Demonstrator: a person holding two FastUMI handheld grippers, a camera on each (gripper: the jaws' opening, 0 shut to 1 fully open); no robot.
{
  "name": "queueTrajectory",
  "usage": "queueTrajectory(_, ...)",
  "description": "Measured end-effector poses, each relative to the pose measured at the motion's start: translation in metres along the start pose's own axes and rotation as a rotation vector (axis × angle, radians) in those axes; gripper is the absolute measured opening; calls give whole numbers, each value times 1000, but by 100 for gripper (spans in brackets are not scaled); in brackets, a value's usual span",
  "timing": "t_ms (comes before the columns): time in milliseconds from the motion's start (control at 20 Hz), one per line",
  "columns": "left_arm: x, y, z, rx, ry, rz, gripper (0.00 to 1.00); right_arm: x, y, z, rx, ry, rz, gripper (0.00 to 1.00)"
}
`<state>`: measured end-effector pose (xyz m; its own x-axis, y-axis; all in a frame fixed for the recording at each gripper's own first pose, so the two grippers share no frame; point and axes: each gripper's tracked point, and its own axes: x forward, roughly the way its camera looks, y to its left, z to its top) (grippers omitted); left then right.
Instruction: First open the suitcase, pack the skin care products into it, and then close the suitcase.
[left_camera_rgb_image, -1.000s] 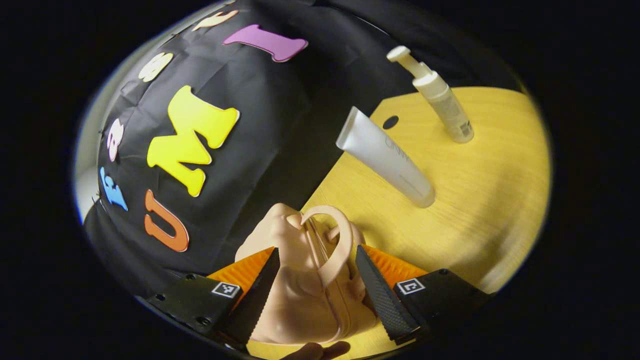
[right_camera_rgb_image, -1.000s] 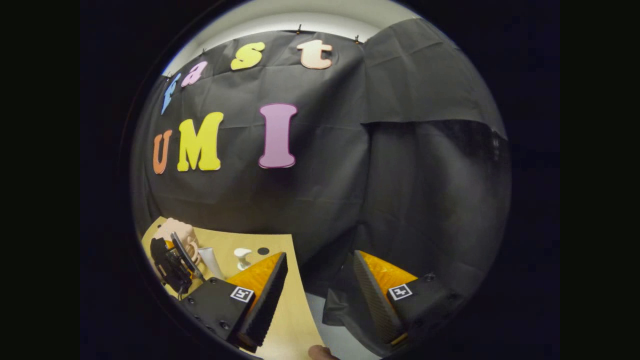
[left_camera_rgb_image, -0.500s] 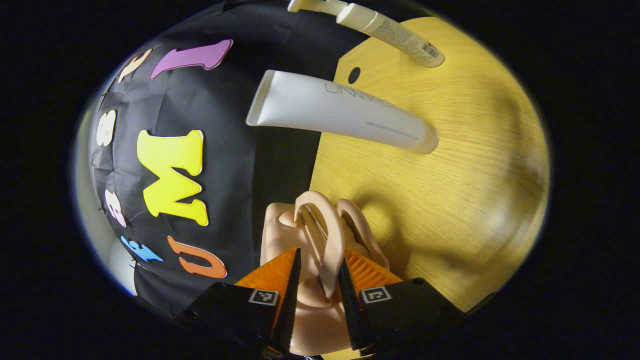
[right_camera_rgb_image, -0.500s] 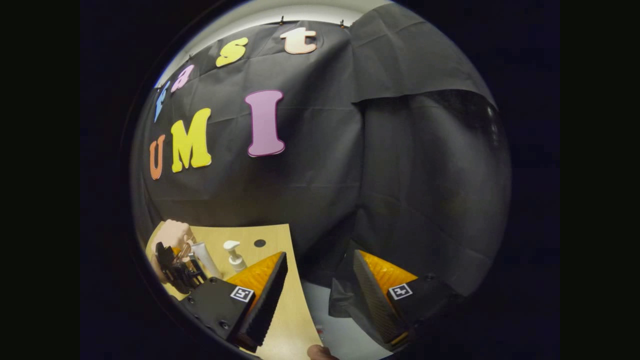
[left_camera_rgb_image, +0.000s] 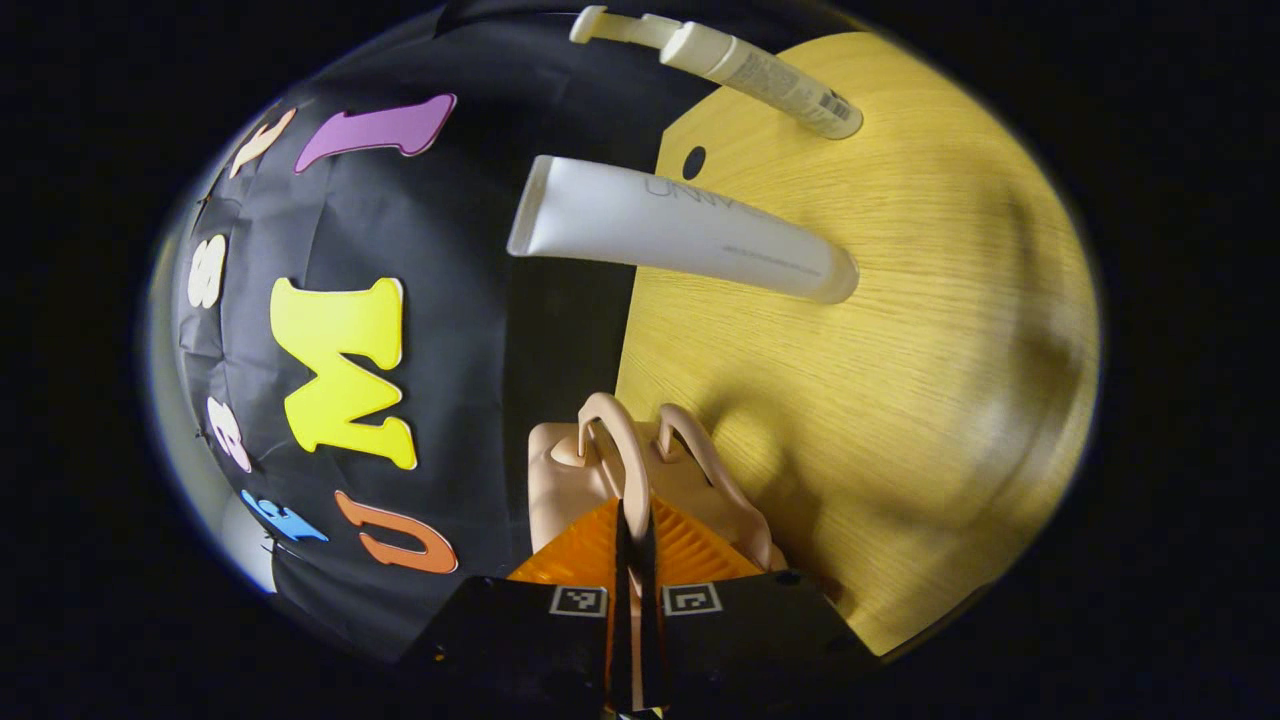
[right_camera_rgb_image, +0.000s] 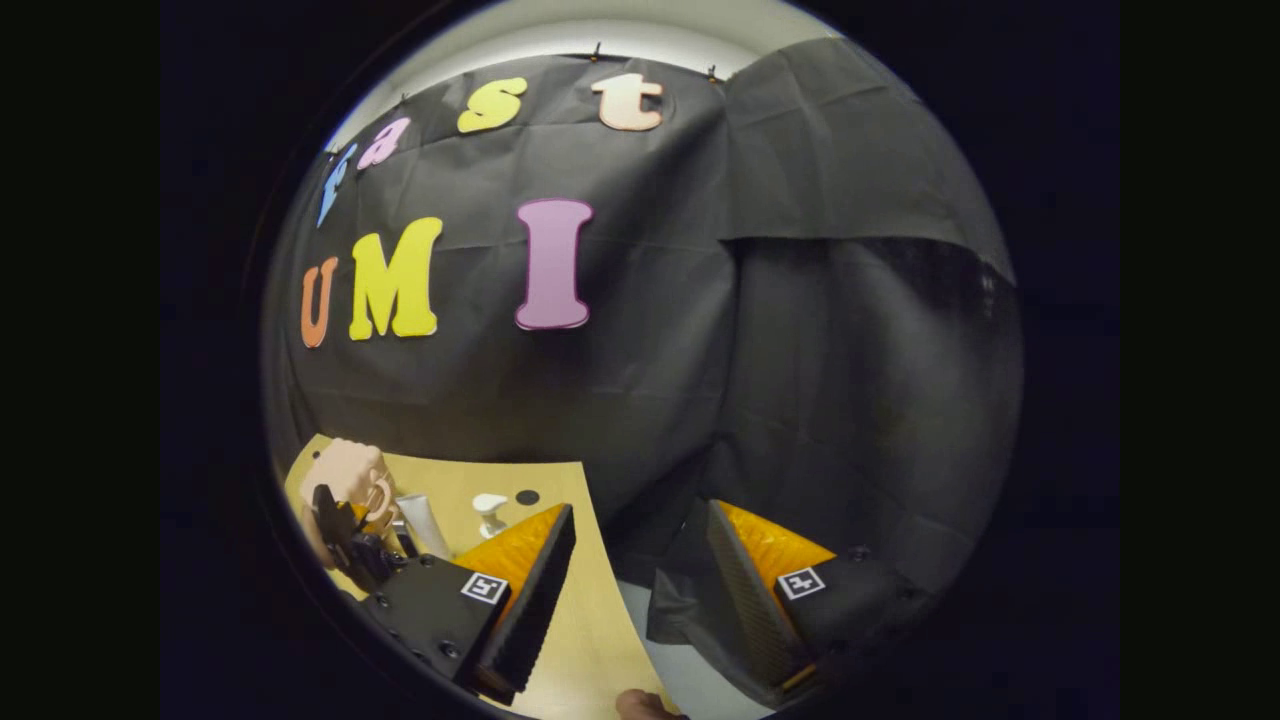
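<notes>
Clamped with the left gripper (left_camera_rgb_image: 632, 560) on one handle (left_camera_rgb_image: 622, 470) of the shut suitcase (left_camera_rgb_image: 590, 480) directly ahead — likely to pull it open — with tube (left_camera_rgb_image: 680, 228) and pump bottle (left_camera_rgb_image: 745, 70) farther ahead on the surface (left_camera_rgb_image: 900, 350); right gripper (right_camera_rgb_image: 635, 580) apart, idle.

A yellow wooden table (left_camera_rgb_image: 900, 380) with a small dark hole (left_camera_rgb_image: 693, 161) stretches ahead of the gripper, black cloth wall (right_camera_rgb_image: 800, 350) beyond.

Suitcase (left_camera_rgb_image: 570, 480) base — behind the fingers (left_camera_rgb_image: 600, 545) — hidden.
</notes>
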<state>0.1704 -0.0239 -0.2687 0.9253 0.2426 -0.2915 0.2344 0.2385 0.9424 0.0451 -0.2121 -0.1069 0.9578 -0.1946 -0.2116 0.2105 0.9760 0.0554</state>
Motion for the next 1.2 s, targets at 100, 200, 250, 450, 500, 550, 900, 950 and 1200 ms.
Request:
queueTrajectory(100, -3, 13, 0, -50, -36, -11, 3, -10, 24, 8, -10, -13, 4, 79)
queueTrajectory(200, -10, 31, -3, -114, -67, -13, 3, -17, 48, 15, -31, -26, 10, 77)
queueTrajectory(250, -13, 41, -3, -145, -84, -16, 3, -20, 60, 19, -39, -34, 16, 77)
queueTrajectory(450, -27, 99, -24, -294, -138, -5, 2, -34, 105, 47, -56, -90, 21, 79)
queueTrajectory(500, -31, 116, -33, -329, -142, 8, 3, -36, 119, 51, -62, -91, 27, 79)
queueTrajectory(550, -34, 131, -43, -368, -155, 21, 3, -39, 131, 56, -70, -98, 32, 79)
queueTrajectory(900, -41, 210, -147, -527, -185, 106, 2, -51, 227, 70, -109, -99, 100, 79)
queueTrajectory(950, -40, 217, -164, -547, -184, 112, 2, -54, 239, 72, -116, -101, 107, 80)
queueTrajectory(1200, -20, 235, -254, -584, -192, 127, 3, -66, 294, 71, -132, -102, 131, 78)
